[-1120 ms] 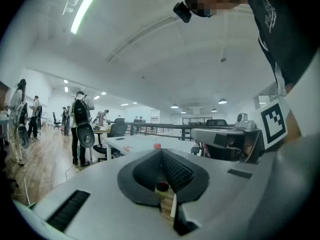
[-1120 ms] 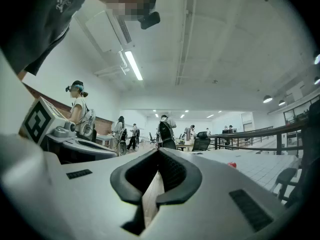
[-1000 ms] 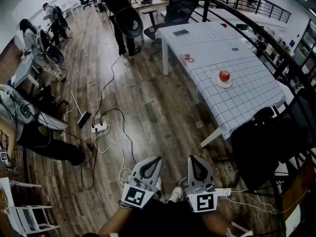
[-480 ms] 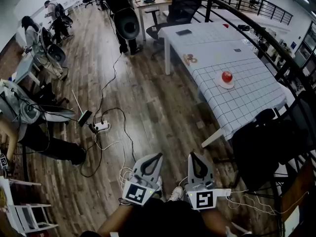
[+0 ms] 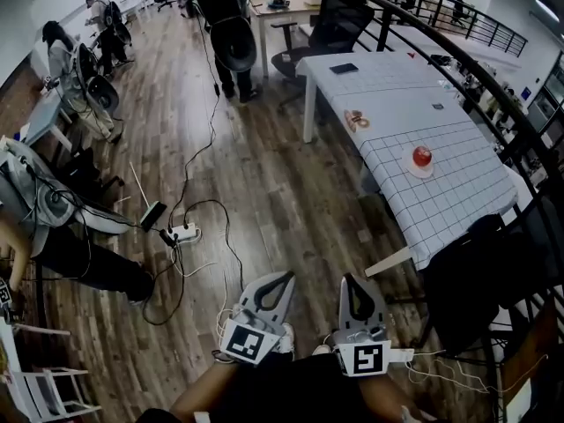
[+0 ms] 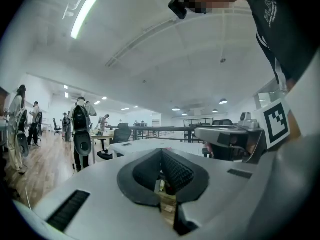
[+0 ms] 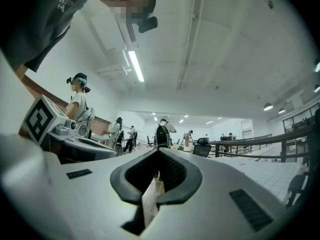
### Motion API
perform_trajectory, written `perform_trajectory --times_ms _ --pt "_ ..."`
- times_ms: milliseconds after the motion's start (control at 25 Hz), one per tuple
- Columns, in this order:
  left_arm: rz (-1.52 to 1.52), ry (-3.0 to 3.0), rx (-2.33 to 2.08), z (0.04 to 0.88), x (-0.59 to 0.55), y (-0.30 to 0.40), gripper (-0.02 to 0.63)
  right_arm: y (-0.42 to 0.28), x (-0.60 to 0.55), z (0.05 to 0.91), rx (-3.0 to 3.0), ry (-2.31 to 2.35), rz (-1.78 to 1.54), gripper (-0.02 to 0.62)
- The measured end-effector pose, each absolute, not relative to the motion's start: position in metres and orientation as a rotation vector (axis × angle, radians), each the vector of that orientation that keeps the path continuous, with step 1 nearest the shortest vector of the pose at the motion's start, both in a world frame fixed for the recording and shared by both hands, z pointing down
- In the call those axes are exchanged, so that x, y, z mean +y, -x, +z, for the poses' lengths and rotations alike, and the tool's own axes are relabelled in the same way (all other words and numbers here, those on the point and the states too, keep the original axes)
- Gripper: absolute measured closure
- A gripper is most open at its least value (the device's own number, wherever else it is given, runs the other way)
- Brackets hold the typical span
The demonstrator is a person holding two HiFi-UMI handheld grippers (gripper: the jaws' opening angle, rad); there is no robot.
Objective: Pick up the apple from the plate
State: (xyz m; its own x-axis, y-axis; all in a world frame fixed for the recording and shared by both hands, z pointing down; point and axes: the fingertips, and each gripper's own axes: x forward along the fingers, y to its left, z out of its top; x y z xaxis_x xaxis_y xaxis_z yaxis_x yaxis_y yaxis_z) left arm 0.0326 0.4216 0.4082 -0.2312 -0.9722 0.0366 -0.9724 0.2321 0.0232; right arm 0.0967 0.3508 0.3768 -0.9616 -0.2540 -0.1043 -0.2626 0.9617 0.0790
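Shifted down-right in view, apple (image 5: 422, 156) sits on plate (image 5: 411, 169); left gripper (image 5: 283, 277) and right gripper (image 5: 351, 281) fingers (image 6: 180, 173) clenched, empty

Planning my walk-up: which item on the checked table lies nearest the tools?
The red apple on its white plate; the brownish rings and dark flat slab lie farther along the table.

Head view looks steeply down on floor (image 5: 264, 174) and table (image 5: 458, 188); gripper views face level across the room.
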Motion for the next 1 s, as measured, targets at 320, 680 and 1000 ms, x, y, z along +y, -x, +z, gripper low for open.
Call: perform_trajectory --times_ms 320,680,1000 --pt "-0.018 -2.063 -2.36 0.416 0.401 0.006 0.584 -0.05 0.342 0.391 3.023 0.478 0.154 0.572" --pt "-0.063 -2.117 -2.322 0.416 0.347 0.019 0.584 -0.041 0.293 0.393 2.994 0.561 0.194 0.572" --pt "-0.074 -2.184 -2.248 0.406 0.265 0.041 0.584 -0.001 0.211 0.384 2.944 0.605 0.129 0.572"
